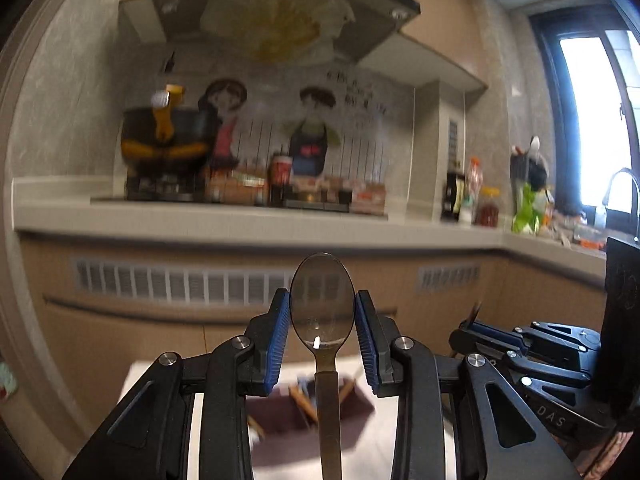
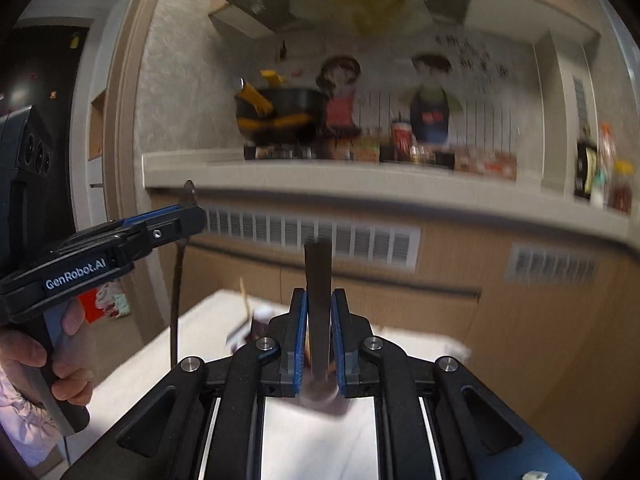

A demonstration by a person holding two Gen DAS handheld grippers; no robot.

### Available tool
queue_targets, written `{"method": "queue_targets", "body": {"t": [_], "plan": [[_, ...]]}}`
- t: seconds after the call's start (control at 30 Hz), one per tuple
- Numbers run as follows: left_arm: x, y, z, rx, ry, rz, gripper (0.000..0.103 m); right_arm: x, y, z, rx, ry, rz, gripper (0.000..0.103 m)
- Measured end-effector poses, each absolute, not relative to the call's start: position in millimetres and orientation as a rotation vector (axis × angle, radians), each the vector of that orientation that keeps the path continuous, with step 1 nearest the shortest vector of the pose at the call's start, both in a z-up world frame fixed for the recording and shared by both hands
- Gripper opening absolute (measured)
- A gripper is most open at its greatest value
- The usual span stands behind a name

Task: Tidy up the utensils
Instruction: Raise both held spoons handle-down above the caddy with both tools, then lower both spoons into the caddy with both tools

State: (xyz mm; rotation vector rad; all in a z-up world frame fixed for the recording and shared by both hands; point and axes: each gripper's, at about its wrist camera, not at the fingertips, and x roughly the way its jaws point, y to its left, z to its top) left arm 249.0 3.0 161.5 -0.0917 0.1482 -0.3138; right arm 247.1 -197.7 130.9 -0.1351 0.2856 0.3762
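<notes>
Judging from how both tools stood, a drop was the main risk. The left gripper [image 1: 322,326] had its blue pads on either side of the spoon [image 1: 322,300], squeezing the bowl edge to edge. That curved, polished metal gave the pads little to bite on, and the long handle hung down below the jaws — a jolt could have made it slide or swing out. In the right wrist view this spoon showed as a thin dark line hanging from that gripper's tip, which suggested it was truly held.

The right gripper [image 2: 319,316] was drawn narrow on a flat dark utensil handle [image 2: 319,292], which stood upright between the pads and rose above them. What sort of utensil it was could not be told, since its lower end was blurred. The grip looked firmer here, flat face against flat pad.

Both views were smeared by motion, so fast swinging was a second hazard — the two tools sat close and might have knocked together.

Below the left gripper, on the white table [image 1: 420,432], lay a dark tray [image 1: 276,412] with chopsticks [image 1: 304,402] in it, the likely destination.
</notes>
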Motion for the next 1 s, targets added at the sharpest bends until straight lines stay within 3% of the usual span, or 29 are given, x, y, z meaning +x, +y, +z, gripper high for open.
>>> {"method": "queue_targets", "body": {"t": [0.13, 0.3, 0.63, 0.7, 0.77, 0.87, 1.0], "plan": [[293, 17, 174, -0.112, 0.057, -0.264, 0.034, 281, -182, 162, -0.174, 0.233, 0.352, 0.011], [344, 30, 158, -0.165, 0.105, -0.225, 0.034, 320, -177, 164, -0.168, 0.273, 0.336, 0.011], [352, 36, 113, -0.156, 0.207, -0.22, 0.034, 348, -199, 77, -0.215, 0.579, 0.417, 0.014], [351, 37, 112, -0.17, 0.209, -0.225, 0.034, 352, -206, 60, -0.205, 0.633, 0.383, 0.022], [350, 40, 110, -0.185, 0.22, -0.235, 0.034, 352, -217, 46, -0.149, 0.683, 0.363, 0.045], [344, 42, 109, -0.186, 0.218, -0.244, 0.034, 340, -237, 22, -0.029, 0.739, 0.315, 0.06], [339, 44, 109, -0.21, 0.223, -0.252, 0.034, 343, -241, -31, 0.004, 0.887, 0.229, 0.064]]}}
